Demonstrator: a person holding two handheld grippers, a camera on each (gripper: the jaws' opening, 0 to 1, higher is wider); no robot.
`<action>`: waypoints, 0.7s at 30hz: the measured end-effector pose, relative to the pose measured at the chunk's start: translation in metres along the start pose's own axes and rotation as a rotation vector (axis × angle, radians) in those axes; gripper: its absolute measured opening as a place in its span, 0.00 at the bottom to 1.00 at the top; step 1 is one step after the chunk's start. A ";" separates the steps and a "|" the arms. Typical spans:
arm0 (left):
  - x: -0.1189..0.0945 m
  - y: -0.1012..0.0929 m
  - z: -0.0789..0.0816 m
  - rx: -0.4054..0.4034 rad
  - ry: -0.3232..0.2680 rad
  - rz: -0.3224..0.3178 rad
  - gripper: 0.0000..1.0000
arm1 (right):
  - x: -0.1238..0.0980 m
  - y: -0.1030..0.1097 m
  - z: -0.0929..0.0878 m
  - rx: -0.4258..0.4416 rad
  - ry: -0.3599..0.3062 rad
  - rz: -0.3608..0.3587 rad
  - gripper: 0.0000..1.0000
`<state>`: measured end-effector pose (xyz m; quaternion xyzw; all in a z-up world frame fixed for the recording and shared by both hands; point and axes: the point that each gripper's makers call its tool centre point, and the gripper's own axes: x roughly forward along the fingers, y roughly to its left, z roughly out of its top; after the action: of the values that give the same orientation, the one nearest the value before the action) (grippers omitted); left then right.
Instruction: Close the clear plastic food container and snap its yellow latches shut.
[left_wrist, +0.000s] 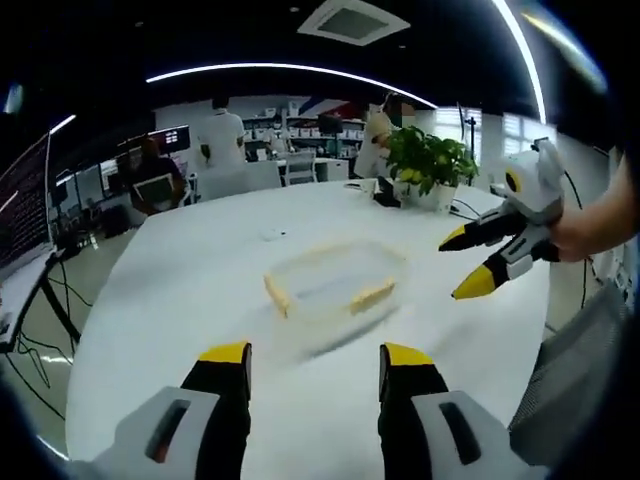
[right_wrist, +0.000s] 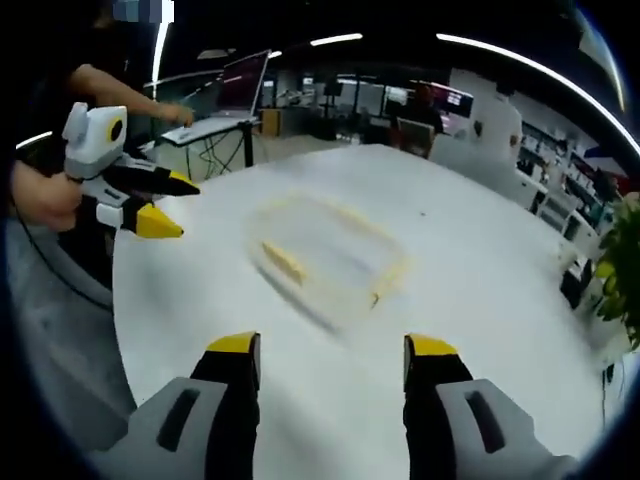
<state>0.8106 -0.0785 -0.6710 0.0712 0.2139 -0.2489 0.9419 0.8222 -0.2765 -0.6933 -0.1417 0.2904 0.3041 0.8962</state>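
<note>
A clear plastic food container (left_wrist: 335, 283) with yellow latches lies flat on the white table (left_wrist: 200, 270), blurred by motion. My left gripper (left_wrist: 315, 358) stands open below it in the left gripper view, its yellow-tipped jaws apart with nothing between them. The right gripper (left_wrist: 472, 262) hangs open in the air to the right of the container, held by a hand. In the right gripper view the container (right_wrist: 330, 258) lies ahead of my open right gripper (right_wrist: 333, 350), and the left gripper (right_wrist: 172, 204) hovers open at the left, apart from the container.
A potted green plant (left_wrist: 430, 165) stands at the table's far right edge. Chairs, desks with monitors (left_wrist: 155, 190) and people stand beyond the table. A laptop (right_wrist: 240, 85) sits on a desk at the back. The white table is broad around the container.
</note>
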 end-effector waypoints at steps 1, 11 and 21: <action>-0.004 -0.002 -0.002 0.004 0.001 0.001 0.46 | -0.004 0.002 0.002 0.009 -0.012 -0.004 0.54; -0.042 -0.004 -0.013 -0.068 -0.002 0.052 0.45 | -0.034 0.025 0.005 0.046 -0.053 -0.035 0.57; -0.070 -0.019 -0.015 -0.116 -0.017 0.054 0.48 | -0.062 0.048 -0.006 0.086 -0.069 -0.046 0.56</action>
<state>0.7403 -0.0607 -0.6543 0.0199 0.2178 -0.2114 0.9526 0.7496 -0.2704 -0.6640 -0.0991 0.2686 0.2756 0.9177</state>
